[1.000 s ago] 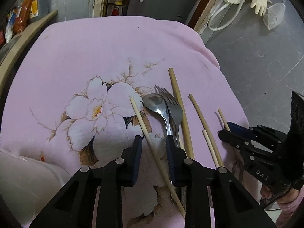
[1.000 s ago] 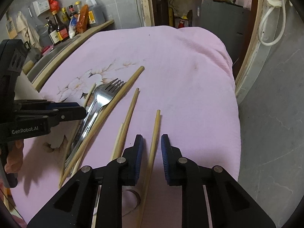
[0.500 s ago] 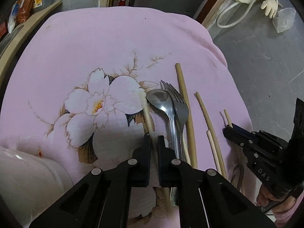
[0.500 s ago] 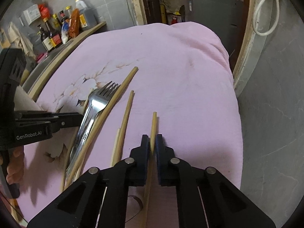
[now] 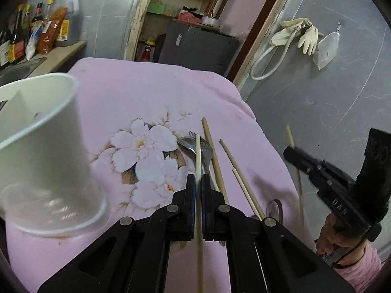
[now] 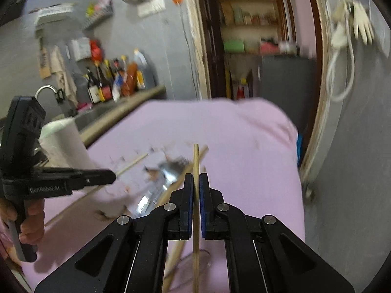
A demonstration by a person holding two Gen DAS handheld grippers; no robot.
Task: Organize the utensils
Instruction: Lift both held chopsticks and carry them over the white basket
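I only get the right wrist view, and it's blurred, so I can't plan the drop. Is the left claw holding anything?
Observer: Yes. The left claw is shut on a pale chopstick.
Operator: What lies on the cloth?
Observer: A spoon and a fork side by side, a thick chopstick right beside the fork, and two thinner chopsticks further right.
Operator: Is the cup ready to take them?
Observer: The white cup has its mouth open, and a wall divides the inside.
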